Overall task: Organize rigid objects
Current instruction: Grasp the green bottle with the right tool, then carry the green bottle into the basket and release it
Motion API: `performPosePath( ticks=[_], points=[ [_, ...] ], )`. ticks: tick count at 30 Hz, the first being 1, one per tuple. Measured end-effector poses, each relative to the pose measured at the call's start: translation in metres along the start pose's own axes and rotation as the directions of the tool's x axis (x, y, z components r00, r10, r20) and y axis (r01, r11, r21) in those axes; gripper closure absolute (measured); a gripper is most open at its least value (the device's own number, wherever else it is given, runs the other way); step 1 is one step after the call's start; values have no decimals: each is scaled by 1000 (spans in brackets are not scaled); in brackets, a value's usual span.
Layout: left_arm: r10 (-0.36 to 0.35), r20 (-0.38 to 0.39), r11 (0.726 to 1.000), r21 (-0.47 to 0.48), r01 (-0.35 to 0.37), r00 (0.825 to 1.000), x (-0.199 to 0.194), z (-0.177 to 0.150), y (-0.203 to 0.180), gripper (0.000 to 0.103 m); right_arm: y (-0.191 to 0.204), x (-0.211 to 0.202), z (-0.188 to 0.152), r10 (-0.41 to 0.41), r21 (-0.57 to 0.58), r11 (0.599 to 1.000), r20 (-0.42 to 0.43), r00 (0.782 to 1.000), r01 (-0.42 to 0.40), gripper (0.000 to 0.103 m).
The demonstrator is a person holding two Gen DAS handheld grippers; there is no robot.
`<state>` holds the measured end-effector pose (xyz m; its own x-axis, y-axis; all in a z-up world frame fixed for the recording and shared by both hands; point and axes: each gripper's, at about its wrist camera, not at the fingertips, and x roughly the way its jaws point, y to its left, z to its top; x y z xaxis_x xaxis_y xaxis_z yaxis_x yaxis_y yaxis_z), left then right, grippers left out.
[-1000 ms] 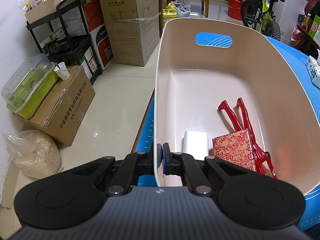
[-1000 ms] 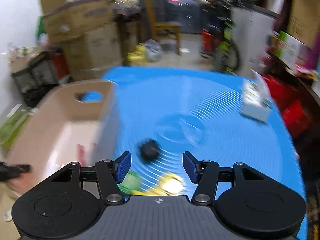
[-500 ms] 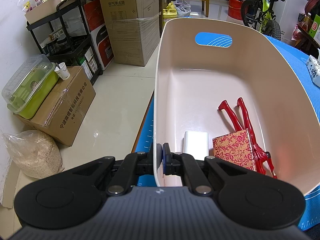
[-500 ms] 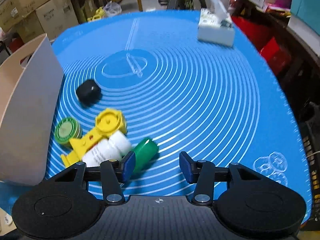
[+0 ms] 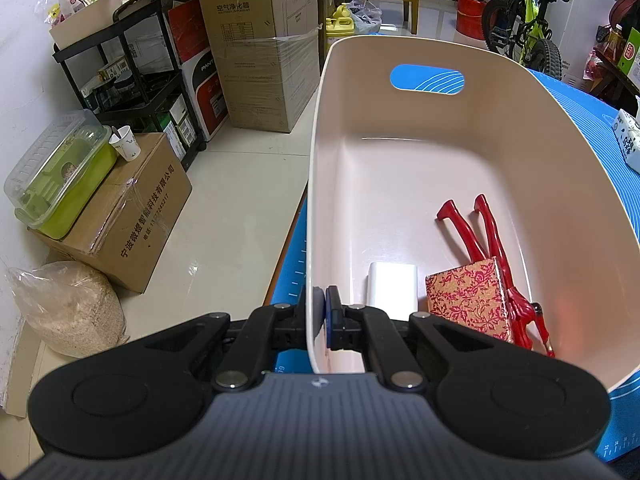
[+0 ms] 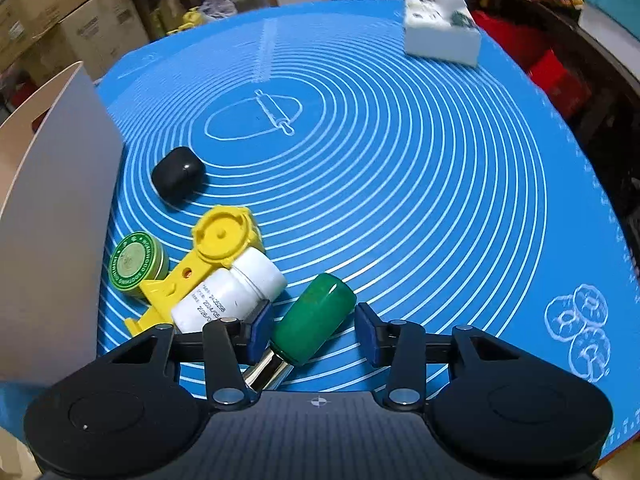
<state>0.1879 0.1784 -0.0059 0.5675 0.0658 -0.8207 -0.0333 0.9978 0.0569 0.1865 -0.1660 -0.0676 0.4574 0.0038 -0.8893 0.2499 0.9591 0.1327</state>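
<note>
My left gripper (image 5: 322,312) is shut on the near wall of the cream bin (image 5: 560,168). Inside the bin lie a white block (image 5: 394,288), a red floral box (image 5: 466,300) and a red tool (image 5: 492,240). On the blue mat (image 6: 400,168) my right gripper (image 6: 314,332) hangs low with its jaws closing around a green cylinder with a metal end (image 6: 314,326). The left pad is close to it; the right pad stands apart. Beside it lie a white bottle (image 6: 230,292), a yellow plastic piece (image 6: 212,248), a green tin (image 6: 136,260) and a black rounded case (image 6: 178,174).
A white tissue box (image 6: 440,32) stands at the mat's far right. The bin's outer wall (image 6: 52,240) rises at the left of the right wrist view. Cardboard boxes (image 5: 256,40), a black shelf (image 5: 132,68) and a bicycle (image 5: 528,28) stand on the floor beyond.
My right gripper has dropped toward the mat and now straddles the green cylinder, with its jaws narrower. The left gripper and the bin have not moved.
</note>
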Motion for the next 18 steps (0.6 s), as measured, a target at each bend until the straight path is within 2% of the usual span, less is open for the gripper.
performPosePath(
  ticks=[3, 4, 8, 10, 12, 15, 18],
  points=[
    [0, 0, 1000, 0, 0, 1000, 0, 0, 0, 95, 3, 3, -3, -14, -9, 1000, -9, 1000, 14, 49],
    [0, 0, 1000, 0, 0, 1000, 0, 0, 0, 95, 5, 2, -3, -15, -17, 1000, -6, 1000, 15, 56],
    [0, 0, 1000, -1, 0, 1000, 0, 0, 0, 95, 8, 3, -5, -41, -38, 998, 5, 999, 41, 62],
    [1, 0, 1000, 0, -1, 1000, 0, 0, 0, 95, 8, 3, -6, -39, -57, 998, 10, 999, 40, 70],
    [2, -1, 1000, 0, -2, 1000, 0, 1, 1, 95, 9, 2, -7, -42, -88, 995, 17, 999, 43, 70],
    [1, -1, 1000, 0, -1, 1000, 0, 1, 1, 95, 5, 1, -8, -38, -77, 996, 21, 999, 39, 70],
    [2, -1, 1000, 0, -2, 1000, 0, 1, 1, 95, 2, -9, -8, -38, -57, 998, 69, 997, 42, 70]
  ],
)
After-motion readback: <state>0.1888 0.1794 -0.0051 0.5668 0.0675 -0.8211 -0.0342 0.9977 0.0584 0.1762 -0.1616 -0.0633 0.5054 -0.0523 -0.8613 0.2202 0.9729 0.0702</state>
